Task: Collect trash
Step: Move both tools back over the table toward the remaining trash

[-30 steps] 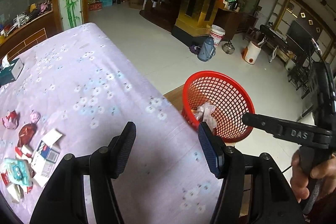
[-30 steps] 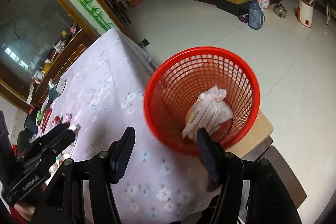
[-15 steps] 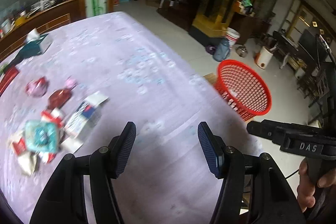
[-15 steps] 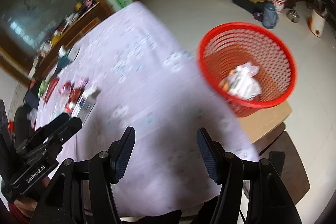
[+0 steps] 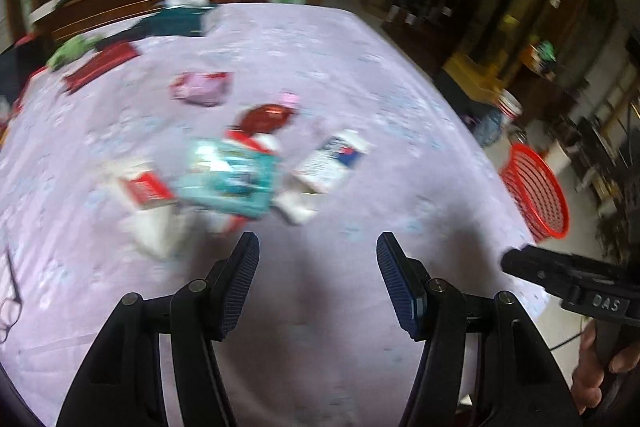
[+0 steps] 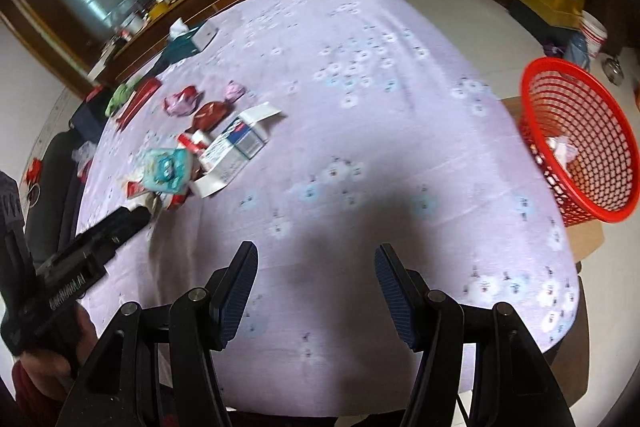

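Brightness: soft, even daylight, moderately bright; the far dark-wood room recesses stay dim.
Light source: a pale window patch glows in the glass panel at upper left of the right wrist view.
Shadows: broad, soft-edged dark shadows fall on the lilac flower-print tablecloth over the counter, just ahead of the black fingers.
Blur: the left wrist view is heavily smeared; the teal plastic wrapper and white-and-blue cardboard box lose their print. The right wrist view is sharper, softening toward the edges.
Distortion: strong fisheye bending, black vignette corners; the red mesh plastic basket looks stretched.
Glare: none obvious.
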### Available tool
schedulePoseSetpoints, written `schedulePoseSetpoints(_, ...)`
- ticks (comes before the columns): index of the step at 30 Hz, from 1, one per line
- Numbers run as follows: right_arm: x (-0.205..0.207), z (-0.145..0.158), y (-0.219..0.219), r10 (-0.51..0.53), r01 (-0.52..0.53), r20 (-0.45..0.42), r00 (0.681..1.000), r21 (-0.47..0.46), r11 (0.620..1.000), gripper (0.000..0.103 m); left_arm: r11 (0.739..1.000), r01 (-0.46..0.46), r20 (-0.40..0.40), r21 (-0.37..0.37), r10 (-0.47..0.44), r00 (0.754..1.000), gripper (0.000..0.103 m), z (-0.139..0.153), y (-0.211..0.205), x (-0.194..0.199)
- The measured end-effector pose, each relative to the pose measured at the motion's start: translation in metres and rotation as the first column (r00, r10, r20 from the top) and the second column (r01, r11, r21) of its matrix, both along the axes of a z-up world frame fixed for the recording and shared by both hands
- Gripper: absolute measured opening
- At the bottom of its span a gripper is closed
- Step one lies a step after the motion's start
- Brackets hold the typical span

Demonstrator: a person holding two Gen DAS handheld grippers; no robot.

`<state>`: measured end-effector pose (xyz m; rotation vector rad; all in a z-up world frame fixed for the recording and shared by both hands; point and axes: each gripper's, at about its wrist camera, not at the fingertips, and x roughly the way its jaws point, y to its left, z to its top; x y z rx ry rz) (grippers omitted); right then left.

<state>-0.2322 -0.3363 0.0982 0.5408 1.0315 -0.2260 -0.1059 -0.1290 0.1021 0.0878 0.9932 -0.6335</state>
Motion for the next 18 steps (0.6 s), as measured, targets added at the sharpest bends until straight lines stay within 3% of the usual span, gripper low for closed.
schedulePoseSetpoints(5,0.000,0.000,0.005,0.007,-0.007,-0.001,1.000,-0.005,1.000,0.065,0.987,-0.160,-0.013,-0.003,0.160,0.987,0.060,0.000,0.051,0.037)
schedulePoseSetpoints(9,-0.007,0.001,0.001,-0.014,0.014,-0.007,1.000,-0.008,1.000,0.065,0.959,-0.283,-0.054,0.008,0.283,0.958,0.060,-0.013,0.084,0.076)
schedulePoseSetpoints(13,-0.016,0.003,-0.006,-0.038,0.038,-0.007,0.999,-0.015,0.999,0.065,0.942,-0.337,-0.148,-0.010,0.331,0.932,0.055,-0.034,0.095,0.105)
schedulePoseSetpoints(18,-0.027,0.005,-0.013,-0.068,0.068,-0.012,0.998,-0.025,0.997,0.065,0.938,-0.348,-0.201,0.003,0.341,0.918,0.051,-0.056,0.087,0.121)
